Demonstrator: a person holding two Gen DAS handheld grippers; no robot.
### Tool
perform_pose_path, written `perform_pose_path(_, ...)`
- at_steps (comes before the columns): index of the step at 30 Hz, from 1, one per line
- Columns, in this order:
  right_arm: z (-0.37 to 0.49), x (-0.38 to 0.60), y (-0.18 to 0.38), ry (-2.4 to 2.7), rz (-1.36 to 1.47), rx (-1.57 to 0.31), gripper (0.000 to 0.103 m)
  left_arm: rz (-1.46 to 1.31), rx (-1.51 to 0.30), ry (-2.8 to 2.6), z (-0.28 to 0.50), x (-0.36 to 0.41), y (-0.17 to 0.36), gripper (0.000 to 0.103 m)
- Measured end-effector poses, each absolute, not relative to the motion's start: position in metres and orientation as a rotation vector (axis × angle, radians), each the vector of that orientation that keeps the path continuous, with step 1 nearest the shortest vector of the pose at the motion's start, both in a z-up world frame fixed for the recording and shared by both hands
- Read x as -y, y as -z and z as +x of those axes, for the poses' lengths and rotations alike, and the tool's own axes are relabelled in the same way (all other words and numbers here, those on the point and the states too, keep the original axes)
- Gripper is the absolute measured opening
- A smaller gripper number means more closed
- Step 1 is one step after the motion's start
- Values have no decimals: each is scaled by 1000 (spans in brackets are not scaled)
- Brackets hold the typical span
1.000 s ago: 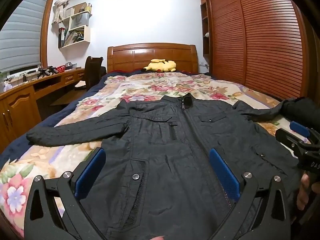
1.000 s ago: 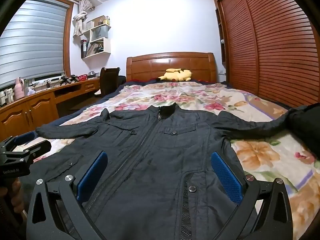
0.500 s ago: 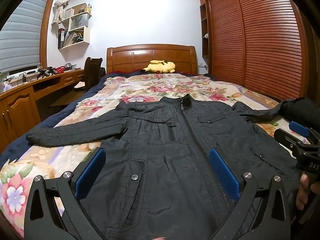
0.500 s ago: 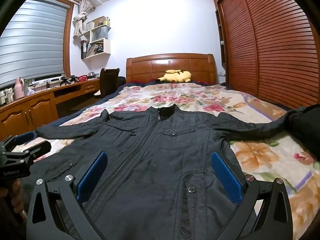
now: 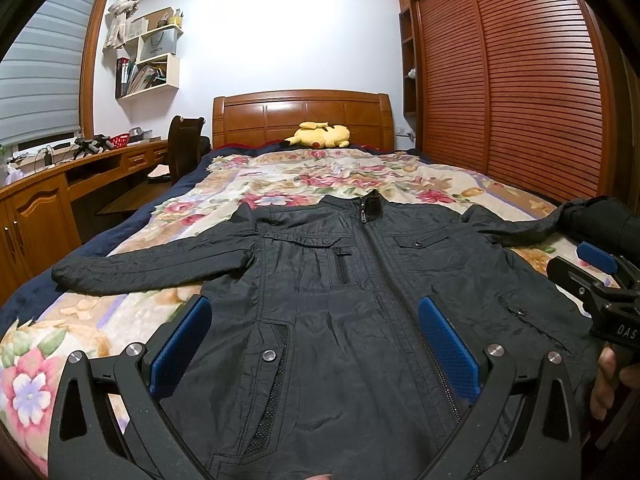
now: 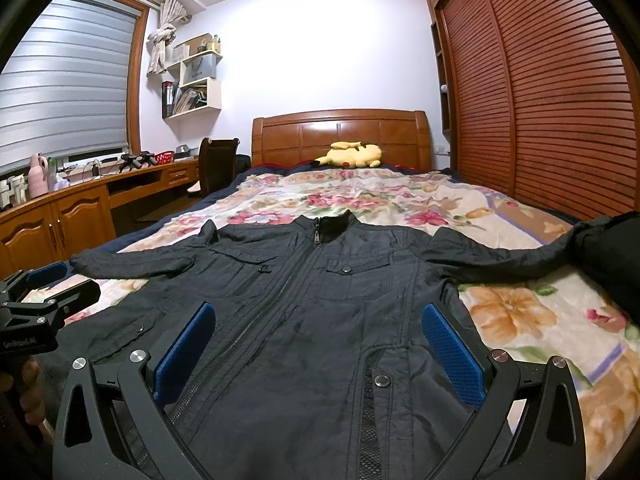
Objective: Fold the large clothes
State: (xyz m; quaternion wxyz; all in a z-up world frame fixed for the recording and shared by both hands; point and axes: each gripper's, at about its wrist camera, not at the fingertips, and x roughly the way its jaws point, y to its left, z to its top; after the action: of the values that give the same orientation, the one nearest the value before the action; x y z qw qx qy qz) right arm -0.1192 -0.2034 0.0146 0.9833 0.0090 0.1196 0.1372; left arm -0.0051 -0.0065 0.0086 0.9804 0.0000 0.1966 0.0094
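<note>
A black zipped jacket (image 5: pixel 352 292) (image 6: pixel 320 300) lies flat, front up, on the floral bedspread (image 5: pixel 304 178), collar toward the headboard and both sleeves spread out sideways. My left gripper (image 5: pixel 314 340) hovers open over the jacket's lower left half, with nothing between its blue pads. My right gripper (image 6: pixel 316 344) stands open over the lower right half, also holding nothing. Each gripper shows at the edge of the other's view: the right one (image 5: pixel 596 276), the left one (image 6: pixel 40 292). The far end of the right sleeve (image 6: pixel 592 240) bunches into a dark heap.
A yellow plush toy (image 5: pixel 320 136) rests by the wooden headboard (image 5: pixel 300 114). A wooden desk (image 6: pixel 92 196) and a chair (image 6: pixel 216 164) line the left side. Slatted wardrobe doors (image 5: pixel 516 80) run along the right of the bed.
Both views have shifted slightly, with the jacket sitting a little lower in frame. Both grippers remain open and the jacket has not moved.
</note>
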Motion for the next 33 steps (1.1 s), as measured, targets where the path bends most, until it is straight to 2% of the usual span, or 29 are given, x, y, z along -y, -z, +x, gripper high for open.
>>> perform_pose_path(33, -119, 202, -13, -275, 14, -243, 103, -1, -392, -16, -6, 5, -8, 103)
